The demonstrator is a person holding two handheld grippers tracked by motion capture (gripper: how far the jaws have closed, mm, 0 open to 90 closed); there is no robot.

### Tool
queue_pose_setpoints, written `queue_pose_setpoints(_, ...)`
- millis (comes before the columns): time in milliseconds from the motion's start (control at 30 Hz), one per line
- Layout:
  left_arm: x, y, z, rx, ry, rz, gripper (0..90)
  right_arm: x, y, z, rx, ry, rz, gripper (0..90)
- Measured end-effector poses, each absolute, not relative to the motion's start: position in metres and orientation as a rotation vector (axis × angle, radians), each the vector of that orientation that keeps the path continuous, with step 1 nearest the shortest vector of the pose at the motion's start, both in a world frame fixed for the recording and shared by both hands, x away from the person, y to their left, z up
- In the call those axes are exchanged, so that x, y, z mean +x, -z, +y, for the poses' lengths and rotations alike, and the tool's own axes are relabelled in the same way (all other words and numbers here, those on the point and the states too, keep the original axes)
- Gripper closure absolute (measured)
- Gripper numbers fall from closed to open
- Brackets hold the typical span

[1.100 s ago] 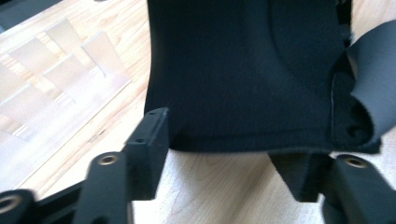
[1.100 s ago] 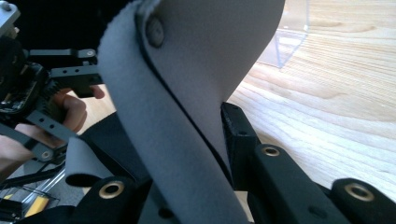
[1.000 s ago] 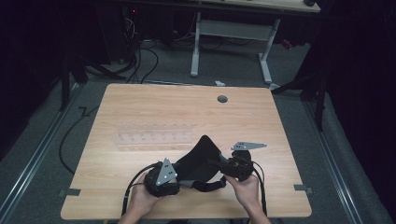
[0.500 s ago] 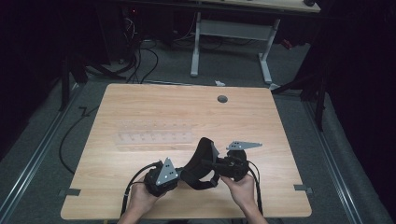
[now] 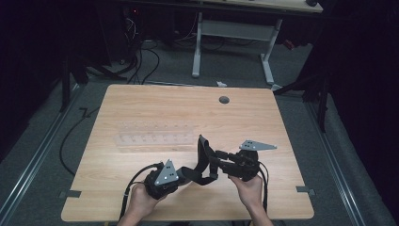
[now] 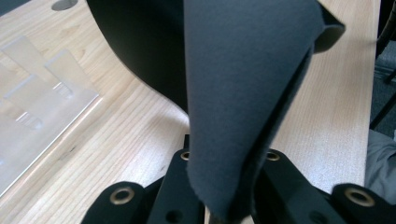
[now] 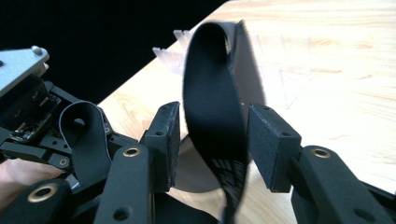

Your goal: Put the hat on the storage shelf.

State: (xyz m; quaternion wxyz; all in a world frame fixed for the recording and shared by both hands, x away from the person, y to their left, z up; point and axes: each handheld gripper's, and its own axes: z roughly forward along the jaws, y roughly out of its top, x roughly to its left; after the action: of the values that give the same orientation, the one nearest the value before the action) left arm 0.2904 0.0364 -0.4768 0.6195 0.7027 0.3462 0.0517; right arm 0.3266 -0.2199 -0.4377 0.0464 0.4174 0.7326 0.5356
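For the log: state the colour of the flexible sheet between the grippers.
Black sheet, dark grey underside; clearest in the left gripper view.

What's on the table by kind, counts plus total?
Black flexible pad: 1
Clear plastic rack: 1
Handheld grippers: 2, left gripper and right gripper
Total: 4

left gripper clamped, right gripper jaws apart

Left gripper: black body, grey three-cornered plate on top, black cable trailing near. Right gripper: black, same grey plate. Jaws matte black with brass-ringed screw holes, square black pads. Forearms bare.
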Motion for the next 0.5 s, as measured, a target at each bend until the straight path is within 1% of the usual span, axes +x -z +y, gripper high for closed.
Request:
queue_pose_setpoints(133, 0.292, 0.471, 0.044, 1.571, -0.103, 0.822, 86.2, 0.327, 0.441, -0.233, 1.310, -1.589, 2.212, 54.1)
queue_pose_setpoints(233, 0.292, 0.468, 0.049, 1.559, -0.103, 0.827, 86.2, 0.327, 0.449, -0.240, 1.330, -1.511, 2.193, 50.9)
queue_pose_setpoints(500, 0.296, 0.462, 0.062, 1.516, -0.101, 0.869, 86.1, 0.336, 0.499, -0.258, 1.440, -1.191, 2.126, 43.1)
